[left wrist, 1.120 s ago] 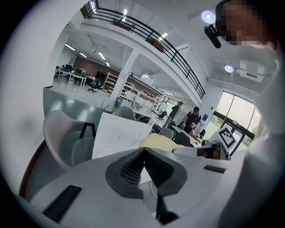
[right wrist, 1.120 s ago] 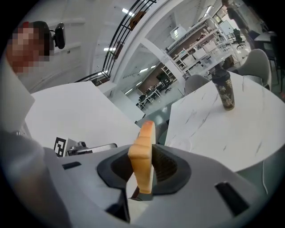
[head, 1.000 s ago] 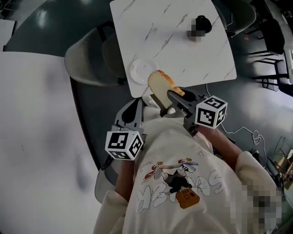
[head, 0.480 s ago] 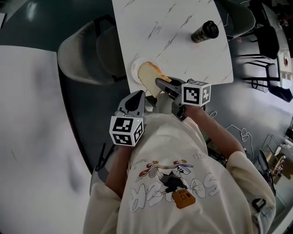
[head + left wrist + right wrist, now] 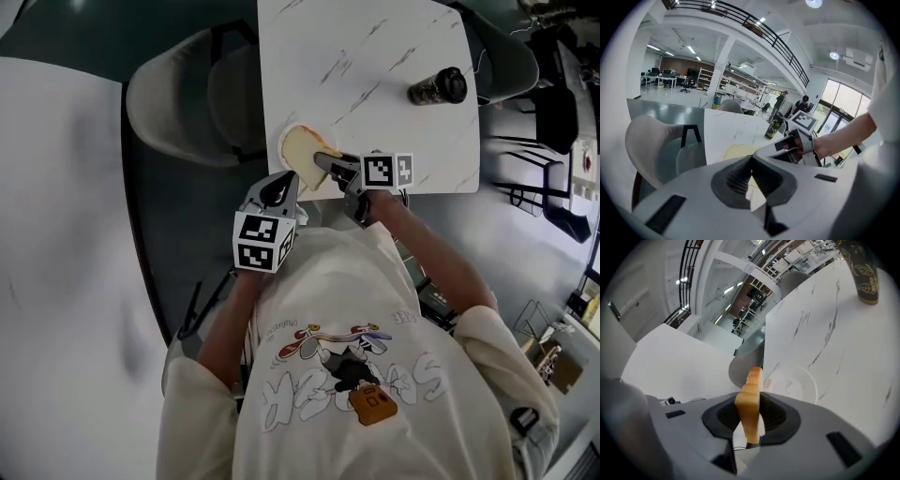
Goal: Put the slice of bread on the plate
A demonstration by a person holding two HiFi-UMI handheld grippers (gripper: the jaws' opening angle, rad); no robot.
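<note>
A slice of bread (image 5: 300,156) with a golden crust stands on edge between the jaws of my right gripper (image 5: 323,163), which is shut on it. In the head view it hangs over the small white plate (image 5: 283,141) at the near left corner of the marble table (image 5: 375,84). The right gripper view has the bread (image 5: 749,401) upright in the pads, with the plate (image 5: 797,380) just beyond and to its right. My left gripper (image 5: 279,189) is off the table's near edge, shut with nothing in it; its pads (image 5: 740,176) meet at their tips.
A dark patterned can (image 5: 438,86) stands at the table's far right. A grey shell chair (image 5: 183,103) sits at the table's left side. More chairs and cables lie on the floor to the right.
Both grippers have sunk and moved toward the table. The bread, first off the near edge, now hangs over the plate. The grip on it is unchanged.
</note>
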